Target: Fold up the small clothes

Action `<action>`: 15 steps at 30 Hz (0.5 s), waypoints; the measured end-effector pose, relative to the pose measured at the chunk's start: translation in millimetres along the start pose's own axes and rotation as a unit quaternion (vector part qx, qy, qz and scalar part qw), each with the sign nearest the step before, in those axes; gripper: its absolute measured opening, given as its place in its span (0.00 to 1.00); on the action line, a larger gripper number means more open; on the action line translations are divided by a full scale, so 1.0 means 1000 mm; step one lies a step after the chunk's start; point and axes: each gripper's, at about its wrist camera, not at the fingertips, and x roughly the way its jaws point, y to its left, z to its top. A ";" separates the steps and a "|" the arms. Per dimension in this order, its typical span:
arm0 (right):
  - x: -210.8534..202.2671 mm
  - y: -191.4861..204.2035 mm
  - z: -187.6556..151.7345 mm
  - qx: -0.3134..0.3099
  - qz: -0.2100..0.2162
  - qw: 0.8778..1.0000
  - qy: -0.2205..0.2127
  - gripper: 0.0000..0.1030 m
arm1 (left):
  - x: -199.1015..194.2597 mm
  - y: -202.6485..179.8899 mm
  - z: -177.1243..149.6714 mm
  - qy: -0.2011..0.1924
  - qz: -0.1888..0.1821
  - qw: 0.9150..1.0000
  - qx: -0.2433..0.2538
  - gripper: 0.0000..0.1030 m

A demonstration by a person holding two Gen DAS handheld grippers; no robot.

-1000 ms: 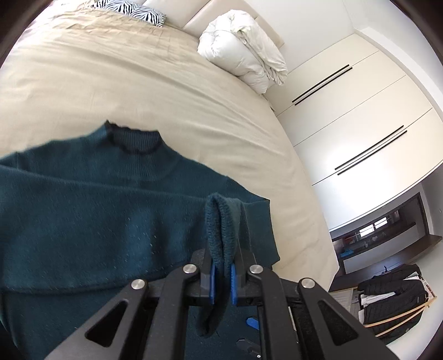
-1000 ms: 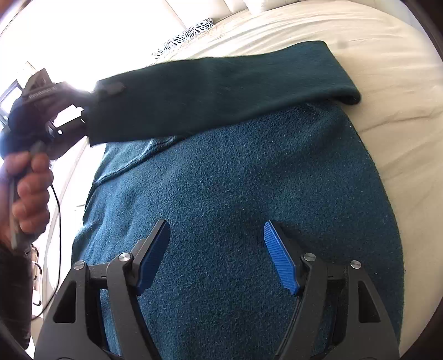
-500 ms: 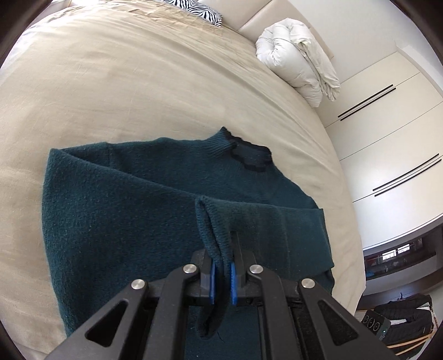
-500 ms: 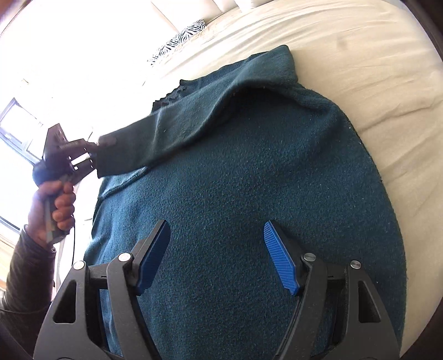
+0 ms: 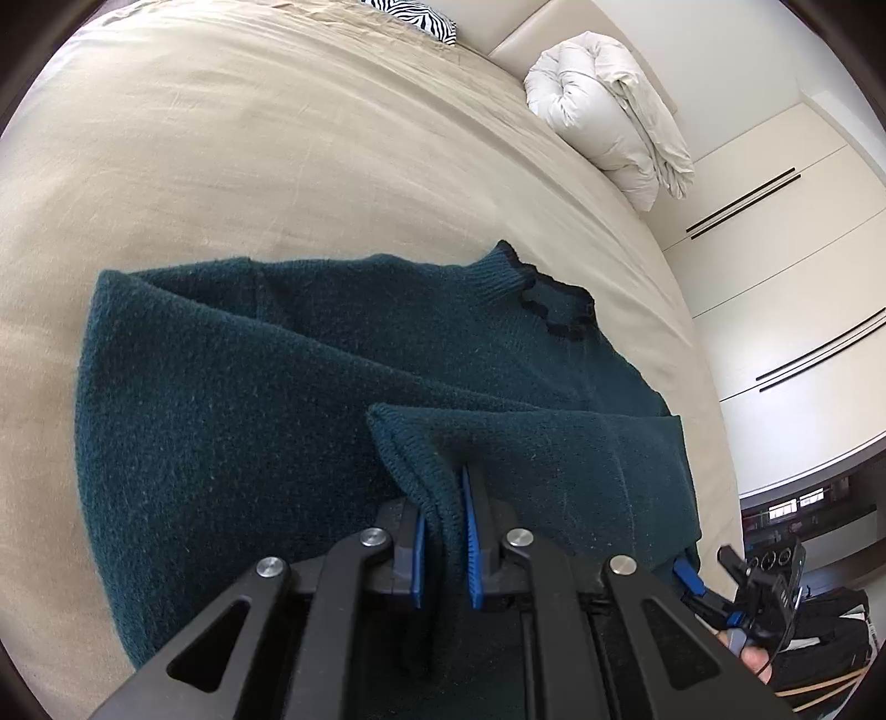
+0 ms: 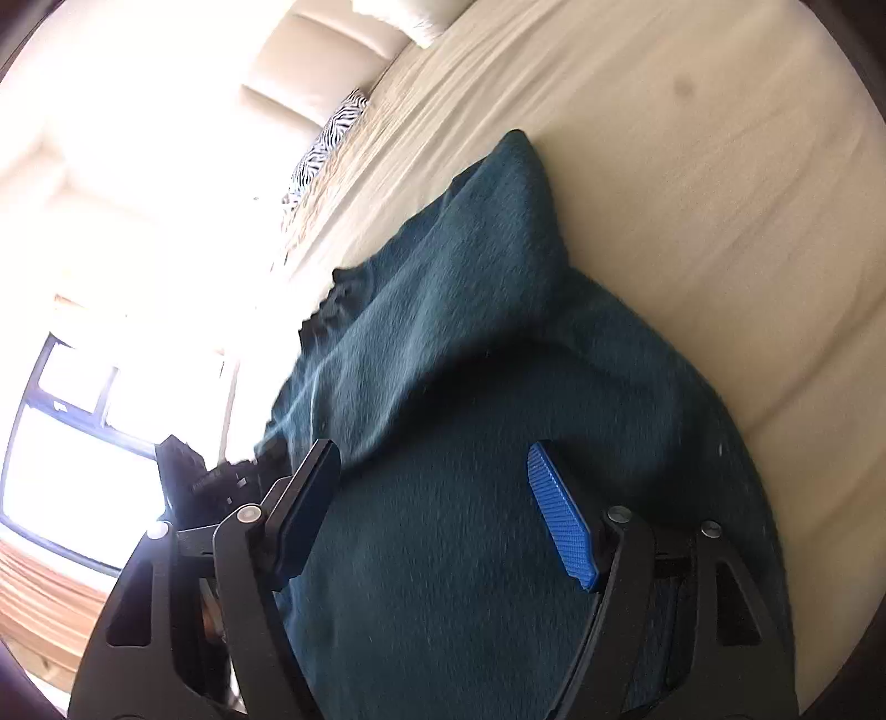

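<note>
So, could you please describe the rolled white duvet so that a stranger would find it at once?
Start from the beige bed that fills most of the left wrist view and follow it to its far right corner, beside the cream headboard. The white duvet sits there, rolled into a puffy bundle. Unlike the flat teal sweater, it is white and bulky.

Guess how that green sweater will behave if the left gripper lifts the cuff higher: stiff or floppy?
Probably floppy: the sweater drapes in soft folds on the bed, and its cuff sags around the shut left gripper. The thick, fuzzy knit likely grips the pads rather than slipping. The body would probably trail behind.
</note>
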 end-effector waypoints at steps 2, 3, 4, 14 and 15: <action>0.005 -0.007 0.018 0.030 0.023 0.999 -0.014 0.68 | 0.000 -0.003 0.003 -0.002 0.006 1.000 0.009 0.12; 0.007 -0.010 0.027 0.043 0.029 0.998 -0.023 0.67 | 0.000 -0.004 0.004 -0.003 0.006 1.000 0.010 0.12; 0.007 -0.013 0.034 0.058 0.032 0.997 -0.032 0.67 | 0.000 -0.003 0.005 -0.003 0.006 1.000 0.010 0.12; -0.012 -0.036 0.041 0.097 0.056 0.991 -0.079 0.65 | 0.007 0.000 0.007 -0.004 -0.003 1.000 0.006 0.12; -0.012 -0.035 0.039 0.094 0.053 0.991 -0.075 0.65 | 0.007 0.001 0.006 -0.003 -0.005 1.000 0.006 0.12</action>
